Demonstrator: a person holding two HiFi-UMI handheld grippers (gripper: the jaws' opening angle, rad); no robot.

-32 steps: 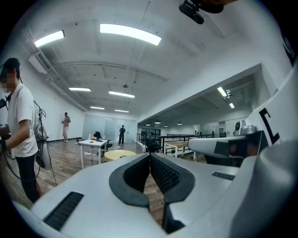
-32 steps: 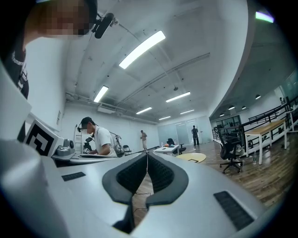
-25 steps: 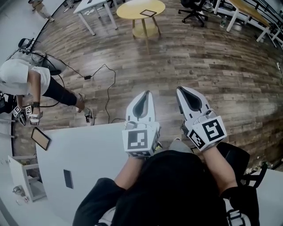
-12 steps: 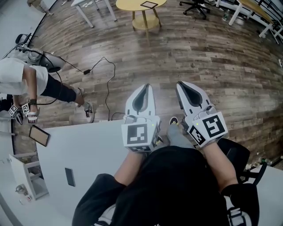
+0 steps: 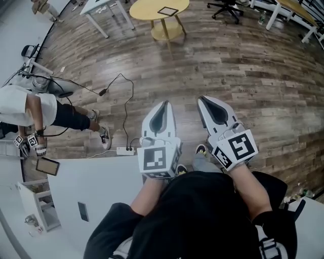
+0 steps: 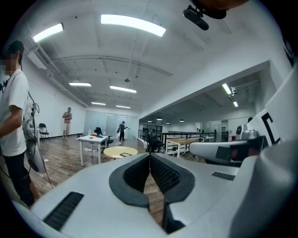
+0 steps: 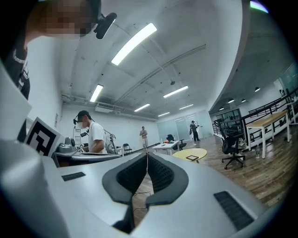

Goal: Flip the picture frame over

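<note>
Plainly, two claws: left claw (image 5: 165,104) and right claw (image 5: 202,99), both closed on nothing.

Your right gripper (image 7: 147,157) has its jaws together at the tips, with nothing between them. Beyond them stands a round yellow table (image 7: 185,153) with a dark frame (image 7: 192,158) lying flat on it. A black chair (image 7: 231,148) stands to its right, and a person (image 7: 94,136) in white is at the left.

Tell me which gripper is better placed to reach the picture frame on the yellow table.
Left, slightly. In the head view the picture frame on the yellow table lies almost straight ahead of the left gripper; the right gripper points past its right side. Both are shut, empty and far away.
</note>
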